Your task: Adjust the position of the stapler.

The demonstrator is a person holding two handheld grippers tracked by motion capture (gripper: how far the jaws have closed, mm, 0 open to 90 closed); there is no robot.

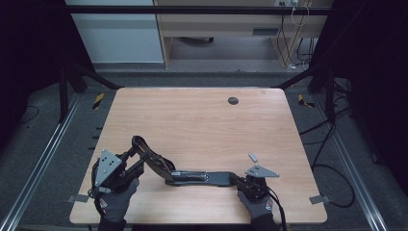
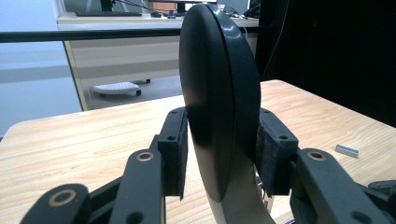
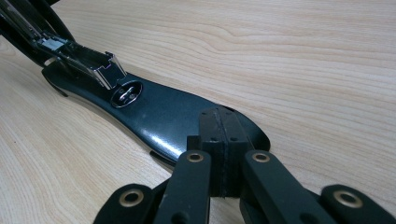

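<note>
Stapler [image 1: 192, 175] lay opened near the counter's [image 1: 202, 120] front edge, its base pinned under the right tool's [image 1: 246, 183] pressed-together jaws while the left tool [image 1: 136, 156] pinched the raised top arm, which should swing gently without twisting the hinge.

stapler [image 2: 219, 93] top cut off, small metal piece [image 1: 253, 157] too small to identify
</note>
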